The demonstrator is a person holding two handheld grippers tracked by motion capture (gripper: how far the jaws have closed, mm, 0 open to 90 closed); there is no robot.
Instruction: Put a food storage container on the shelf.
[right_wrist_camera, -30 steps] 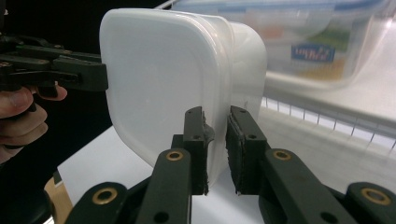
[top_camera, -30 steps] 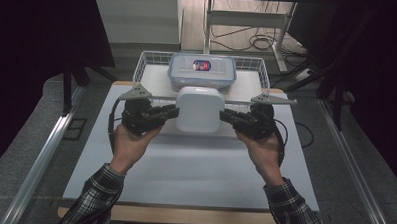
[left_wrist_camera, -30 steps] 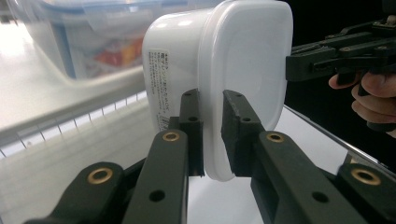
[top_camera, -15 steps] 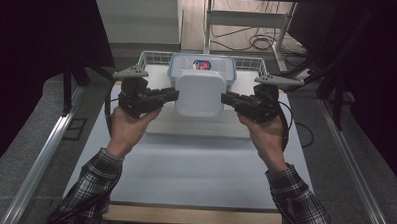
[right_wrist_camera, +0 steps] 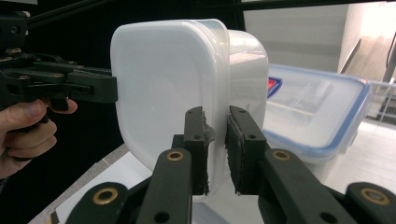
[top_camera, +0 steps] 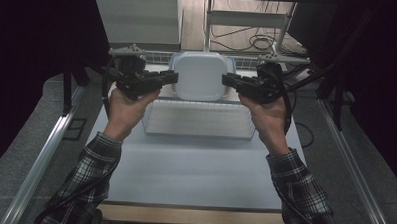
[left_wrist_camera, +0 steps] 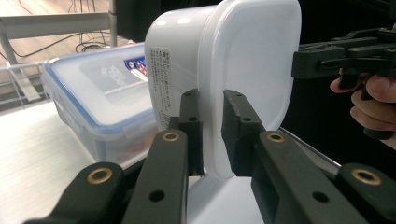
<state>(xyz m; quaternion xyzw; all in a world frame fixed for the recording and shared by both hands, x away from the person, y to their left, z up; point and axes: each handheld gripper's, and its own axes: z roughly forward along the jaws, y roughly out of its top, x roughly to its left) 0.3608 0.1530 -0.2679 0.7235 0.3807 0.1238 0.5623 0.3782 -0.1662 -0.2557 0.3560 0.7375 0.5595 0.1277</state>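
A white lidded plastic container (top_camera: 199,76) hangs in the air above the wire basket (top_camera: 196,127), tipped on edge with its lid toward me. My left gripper (top_camera: 172,78) is shut on its left rim and my right gripper (top_camera: 226,82) on its right rim. The left gripper view has the jaws (left_wrist_camera: 212,100) pinching the lid edge of the container (left_wrist_camera: 252,51). Seen from the right gripper view, the jaws (right_wrist_camera: 215,116) clamp the opposite rim of the container (right_wrist_camera: 159,79).
A clear box with a blue-rimmed lid (left_wrist_camera: 93,98) (right_wrist_camera: 317,116) lies in the basket just behind the held container. The white table mat (top_camera: 194,167) stretches in front of the basket. Metal rails run along both table sides, and cables lie on the floor beyond.
Both grippers have lifted the white container off the table and carried it away from me, over the basket, tipping its lid toward me.
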